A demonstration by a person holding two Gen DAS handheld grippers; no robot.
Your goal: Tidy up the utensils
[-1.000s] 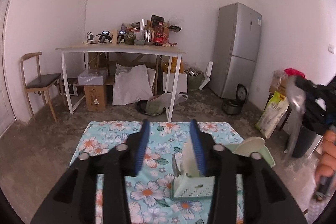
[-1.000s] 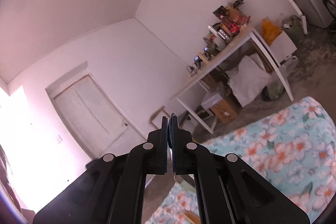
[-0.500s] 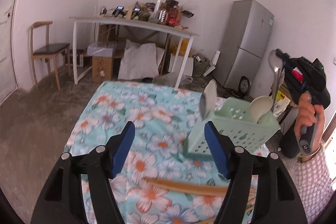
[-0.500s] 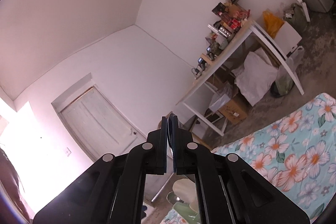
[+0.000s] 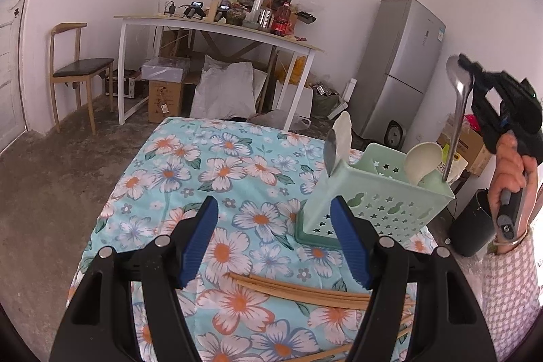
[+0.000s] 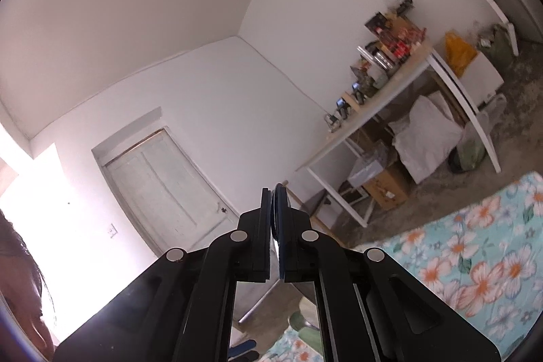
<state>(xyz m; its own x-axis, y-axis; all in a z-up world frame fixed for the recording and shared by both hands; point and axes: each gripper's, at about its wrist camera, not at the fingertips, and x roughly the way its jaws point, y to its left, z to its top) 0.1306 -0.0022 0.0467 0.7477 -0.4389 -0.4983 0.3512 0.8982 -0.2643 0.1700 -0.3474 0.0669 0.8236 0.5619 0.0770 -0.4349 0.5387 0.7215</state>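
A pale green perforated utensil holder (image 5: pixel 373 202) stands on the floral tablecloth (image 5: pixel 217 175). It holds a white spoon (image 5: pixel 422 156), a white spatula (image 5: pixel 342 134) and a dark blade (image 5: pixel 328 146). My right gripper (image 5: pixel 471 80) is shut on a metal spoon (image 5: pixel 458 111), bowl up, with its handle end dipping into the holder's far right compartment. In the right wrist view the fingers (image 6: pixel 276 226) pinch the spoon edge-on. My left gripper (image 5: pixel 275 243) is open and empty above several wooden chopsticks (image 5: pixel 305 290) on the cloth.
A white table (image 5: pixel 217 29) crowded with bottles and gadgets stands at the back, boxes and a sack under it. A wooden chair (image 5: pixel 78 70) is at the left, a grey fridge (image 5: pixel 400 67) at the right. A black bin (image 5: pixel 471 226) sits beside the table.
My left gripper pulled back from the holder, opened wider and now hangs over the chopsticks. My right gripper carried the metal spoon in and lowered its handle into the holder.
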